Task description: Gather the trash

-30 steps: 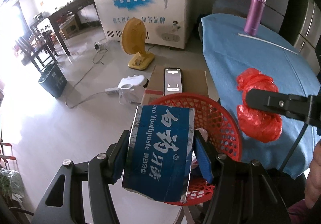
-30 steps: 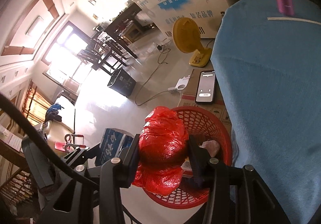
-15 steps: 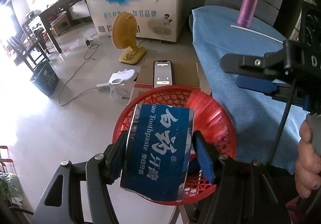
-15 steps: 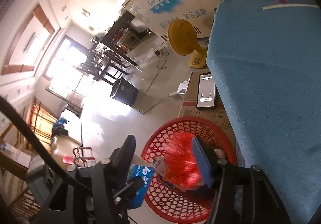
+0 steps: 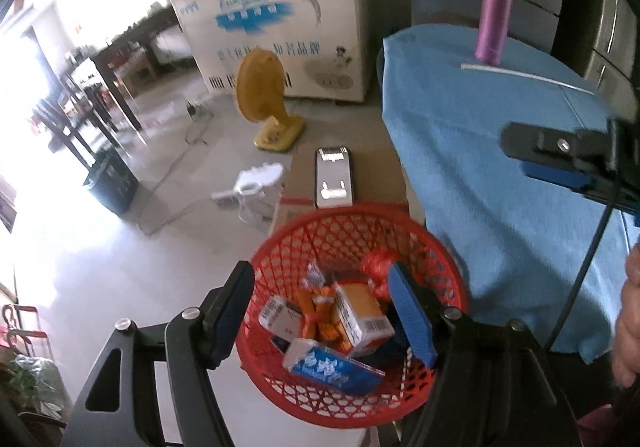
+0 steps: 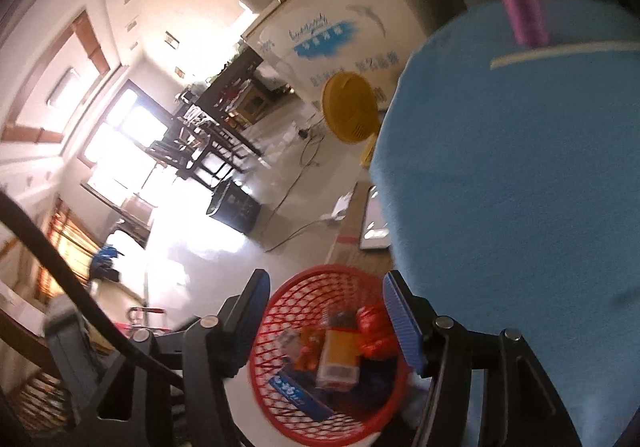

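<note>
- Sitting beside the blue-clothed table [image 5: 500, 183], the red basket [image 5: 448, 259] is now holding both pieces.
- Lying inside the basket, the toothpaste box [image 5: 332, 365] has just been dropped; the red bag [image 5: 376, 267] too.
- Hanging above the basket, the left gripper [image 5: 320, 311] and right gripper [image 6: 324, 323] are both spread, empty; these two drops appear finished.

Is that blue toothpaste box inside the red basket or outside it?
Inside. The toothpaste box lies on its side among other trash within the red basket, and the left gripper above has its jaws open, empty.
</note>
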`<action>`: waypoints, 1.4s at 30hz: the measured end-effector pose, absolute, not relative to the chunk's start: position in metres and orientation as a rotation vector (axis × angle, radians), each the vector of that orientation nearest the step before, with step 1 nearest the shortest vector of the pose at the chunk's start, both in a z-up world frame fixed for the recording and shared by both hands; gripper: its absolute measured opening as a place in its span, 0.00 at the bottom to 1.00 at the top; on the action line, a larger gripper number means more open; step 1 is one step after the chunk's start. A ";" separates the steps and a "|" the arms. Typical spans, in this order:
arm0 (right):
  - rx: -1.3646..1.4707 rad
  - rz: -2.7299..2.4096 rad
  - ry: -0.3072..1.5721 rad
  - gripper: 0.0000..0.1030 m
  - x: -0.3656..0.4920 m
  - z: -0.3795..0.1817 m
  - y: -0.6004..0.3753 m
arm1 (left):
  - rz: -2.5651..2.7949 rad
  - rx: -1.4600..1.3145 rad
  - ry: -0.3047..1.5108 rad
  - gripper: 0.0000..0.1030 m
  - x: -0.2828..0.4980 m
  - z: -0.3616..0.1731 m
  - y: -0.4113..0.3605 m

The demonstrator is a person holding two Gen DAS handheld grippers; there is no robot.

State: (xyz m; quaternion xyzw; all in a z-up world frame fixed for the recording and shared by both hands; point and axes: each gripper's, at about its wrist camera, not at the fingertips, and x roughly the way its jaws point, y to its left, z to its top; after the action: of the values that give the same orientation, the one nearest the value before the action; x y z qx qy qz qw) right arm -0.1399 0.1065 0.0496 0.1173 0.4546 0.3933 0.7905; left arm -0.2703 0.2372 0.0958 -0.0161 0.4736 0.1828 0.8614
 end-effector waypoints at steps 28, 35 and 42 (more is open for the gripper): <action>0.056 0.188 0.482 0.69 -0.246 0.212 -0.173 | 0.231 0.137 0.595 0.82 -0.234 0.232 0.047; 0.054 0.072 0.450 0.72 -0.251 0.224 -0.218 | 0.133 0.159 0.552 0.82 -0.221 0.254 -0.005; 0.101 0.048 0.456 0.72 -0.241 0.227 -0.243 | 0.083 0.167 0.517 0.83 -0.210 0.273 -0.039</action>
State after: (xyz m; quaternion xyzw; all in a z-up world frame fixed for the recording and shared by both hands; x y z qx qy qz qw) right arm -0.2406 -0.2425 0.2272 0.0503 0.2260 0.0240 0.9725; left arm -0.2102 -0.0386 0.2731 0.0826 0.2551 0.0412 0.9625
